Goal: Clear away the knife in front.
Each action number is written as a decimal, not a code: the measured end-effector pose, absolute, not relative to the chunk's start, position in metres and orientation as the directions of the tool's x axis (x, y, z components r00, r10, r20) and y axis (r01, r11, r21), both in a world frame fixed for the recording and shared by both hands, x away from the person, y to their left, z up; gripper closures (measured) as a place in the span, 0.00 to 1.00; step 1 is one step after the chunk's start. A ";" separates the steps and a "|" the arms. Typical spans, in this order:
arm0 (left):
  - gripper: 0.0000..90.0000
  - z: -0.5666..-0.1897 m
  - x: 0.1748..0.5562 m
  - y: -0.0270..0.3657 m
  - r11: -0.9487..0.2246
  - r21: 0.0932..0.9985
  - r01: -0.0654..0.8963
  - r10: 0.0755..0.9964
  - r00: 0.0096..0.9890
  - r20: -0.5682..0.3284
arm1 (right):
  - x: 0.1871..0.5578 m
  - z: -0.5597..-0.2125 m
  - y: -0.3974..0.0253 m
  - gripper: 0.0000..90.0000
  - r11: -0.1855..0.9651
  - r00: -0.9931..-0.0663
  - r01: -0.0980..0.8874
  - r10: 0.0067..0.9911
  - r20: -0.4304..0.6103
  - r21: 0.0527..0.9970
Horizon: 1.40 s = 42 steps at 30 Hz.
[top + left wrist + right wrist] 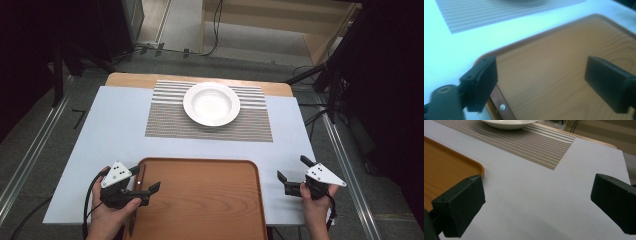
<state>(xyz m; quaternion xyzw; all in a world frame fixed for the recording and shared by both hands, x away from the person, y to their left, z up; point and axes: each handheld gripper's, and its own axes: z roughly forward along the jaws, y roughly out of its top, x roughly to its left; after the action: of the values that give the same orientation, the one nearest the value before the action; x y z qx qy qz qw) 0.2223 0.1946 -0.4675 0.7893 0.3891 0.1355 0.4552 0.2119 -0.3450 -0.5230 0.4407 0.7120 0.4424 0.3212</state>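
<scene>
Left tongs (148, 190) hang over the near-left corner of the wooden tray (200, 200), jaws spread wide and holding nothing. In the left gripper view, one jaw sits above the tray rim (499, 52) and the other above the tray floor. The tray lies at the near edge of the worktop (115, 125), well apart from the striped placemat (165, 120) and the white bowl (211, 103) standing on it. Right tongs (295, 175) hover just beside the tray's right edge, jaws likewise wide apart and empty, above bare worktop.

Probable hazards: closing the left tongs at this angle may pinch only the rim's lip, which is likely to slip. A lift from one side alone would tilt the tray. Pushing the tray forward could drive it into the placemat and shift the bowl.
</scene>
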 end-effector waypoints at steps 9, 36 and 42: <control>0.00 -0.458 0.228 0.202 -0.262 0.864 0.430 0.739 0.666 -0.108 | 0.212 -0.523 -0.345 0.00 0.220 -0.404 0.343 0.912 -0.067 0.913; 0.00 -0.450 0.248 0.244 -0.220 0.891 0.398 0.804 0.591 -0.066 | 0.212 -0.523 -0.346 0.00 0.217 -0.402 0.344 0.913 -0.066 0.914; 0.00 -0.452 0.250 0.255 -0.218 0.895 0.389 0.815 0.578 -0.052 | 0.212 -0.523 -0.346 0.00 0.213 -0.402 0.343 0.914 -0.062 0.915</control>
<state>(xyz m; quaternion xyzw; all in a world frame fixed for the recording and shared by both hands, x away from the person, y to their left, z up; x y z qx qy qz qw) 0.2504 0.2550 -0.4518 0.7481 0.4022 0.2223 0.4787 0.2120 -0.3459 -0.5230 0.4427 0.7094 0.4446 0.3210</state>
